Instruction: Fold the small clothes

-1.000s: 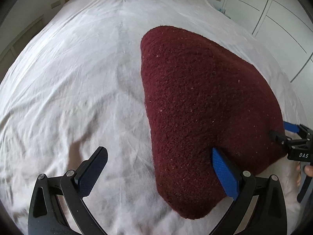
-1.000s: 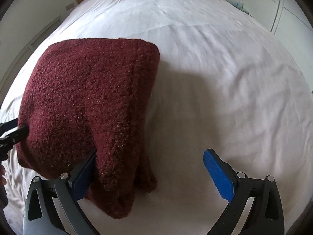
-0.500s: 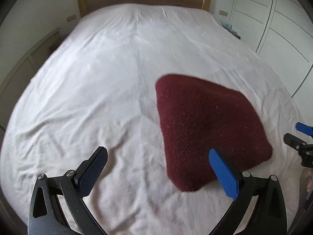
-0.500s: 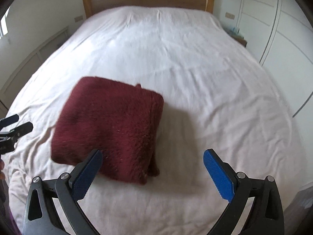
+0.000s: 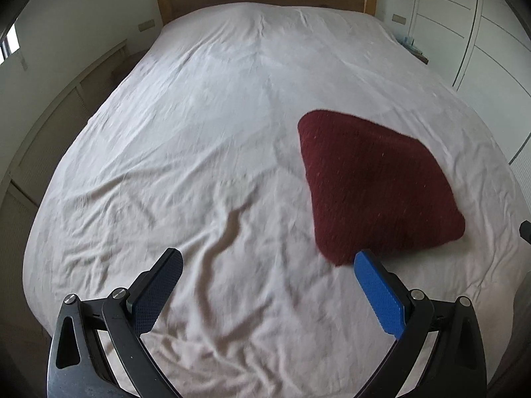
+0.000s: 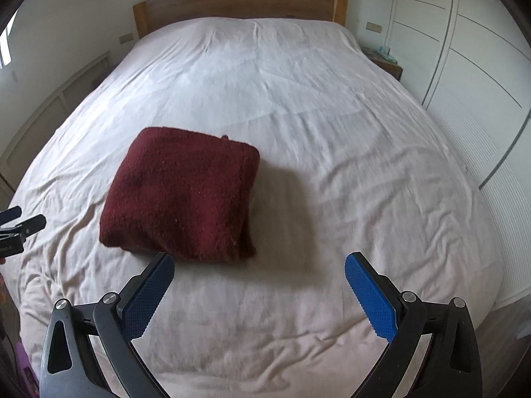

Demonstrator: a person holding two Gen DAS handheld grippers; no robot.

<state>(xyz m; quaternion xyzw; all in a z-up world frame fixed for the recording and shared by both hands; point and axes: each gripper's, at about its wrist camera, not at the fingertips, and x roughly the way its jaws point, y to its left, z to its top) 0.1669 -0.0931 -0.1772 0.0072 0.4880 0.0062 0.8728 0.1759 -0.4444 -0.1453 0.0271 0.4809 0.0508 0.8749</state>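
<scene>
A dark red knitted garment (image 5: 375, 185) lies folded into a compact bundle on the white bed sheet (image 5: 205, 132); it also shows in the right wrist view (image 6: 182, 195). My left gripper (image 5: 265, 282) is open and empty, held back above the sheet to the left of the bundle. My right gripper (image 6: 259, 285) is open and empty, held back in front of the bundle's right side. The left gripper's tips show at the left edge of the right wrist view (image 6: 20, 224).
The wrinkled sheet covers a large bed with a wooden headboard (image 6: 239, 3) at the far end. White wardrobe doors (image 6: 464, 53) stand along the right. A small bedside table (image 6: 385, 59) sits by the headboard. The bed's near edge lies just below the grippers.
Both grippers have pulled back and up from the garment, which now lies released on the bed as a folded bundle. The whole bed and headboard have come into view.
</scene>
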